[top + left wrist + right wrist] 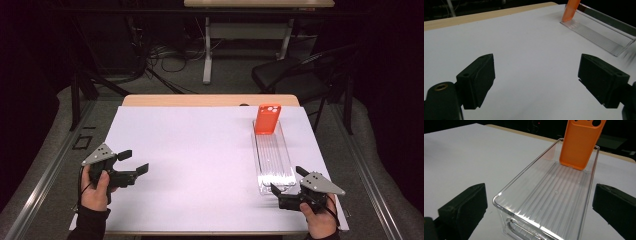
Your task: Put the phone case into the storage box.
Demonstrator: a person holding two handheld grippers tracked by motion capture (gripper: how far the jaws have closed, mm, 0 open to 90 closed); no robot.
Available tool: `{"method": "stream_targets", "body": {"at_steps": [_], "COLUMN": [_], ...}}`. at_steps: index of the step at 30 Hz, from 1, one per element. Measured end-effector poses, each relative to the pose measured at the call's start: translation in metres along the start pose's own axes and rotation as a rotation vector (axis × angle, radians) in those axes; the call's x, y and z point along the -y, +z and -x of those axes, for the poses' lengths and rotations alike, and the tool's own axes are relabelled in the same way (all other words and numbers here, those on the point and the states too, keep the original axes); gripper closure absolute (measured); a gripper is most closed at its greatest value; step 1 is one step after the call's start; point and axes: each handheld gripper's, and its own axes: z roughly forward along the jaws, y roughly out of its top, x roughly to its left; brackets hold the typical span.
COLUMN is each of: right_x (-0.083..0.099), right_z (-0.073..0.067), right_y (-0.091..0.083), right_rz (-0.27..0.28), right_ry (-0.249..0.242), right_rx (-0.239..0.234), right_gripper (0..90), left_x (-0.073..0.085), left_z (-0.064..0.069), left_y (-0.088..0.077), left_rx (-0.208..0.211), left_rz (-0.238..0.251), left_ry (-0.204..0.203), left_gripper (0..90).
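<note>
Orange phone case [581,143]: top cut off at upper edge of right gripper view, camera holes only partly seen. Clear bin [549,202]: near end cut by bottom edge. Left gripper view, right edge: dark smear, blurred, can't ID. Right gripper [289,186]: fingertips too small to judge contact w/ bin.

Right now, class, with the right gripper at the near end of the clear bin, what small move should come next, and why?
Probably ease the right gripper forward and close on the clear bin's near end. Its jaws stand open to either side of that end, not yet pressing it. The orange phone case leans at the far end, so go gently.
</note>
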Motion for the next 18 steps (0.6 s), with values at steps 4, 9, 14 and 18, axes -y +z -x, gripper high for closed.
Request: {"method": "stream_targets", "body": {"at_steps": [4, 9, 14, 18], "right_x": [0.0006, 0.0012, 0.0015, 0.0016], "right_z": [-0.0011, -0.0012, -0.0013, -0.0013], "right_y": [0.0013, 0.0020, 0.0024, 0.0025], "right_rz": [-0.002, 0.000, 0.000, 0.001], "right_ry": [-0.010, -0.009, -0.007, -0.006], "right_rx": [-0.004, -0.003, -0.005, -0.006], "right_gripper": [0.0, 0.0, 0.0, 0.0], "left_x": [0.0002, 0.0002, 0.0004, 0.0004], "left_z": [0.0002, 0.0005, 0.0015, 0.0021], "left_y": [0.0006, 0.0007, 0.0016, 0.0022], "left_rx": [-0.003, -0.003, 0.000, 0.001], "left_rz": [0.000, -0.001, -0.002, -0.004], "left_ry": [0.001, 0.002, 0.003, 0.006], "left_gripper": [14.3, 14.3, 14.3, 14.3]}}
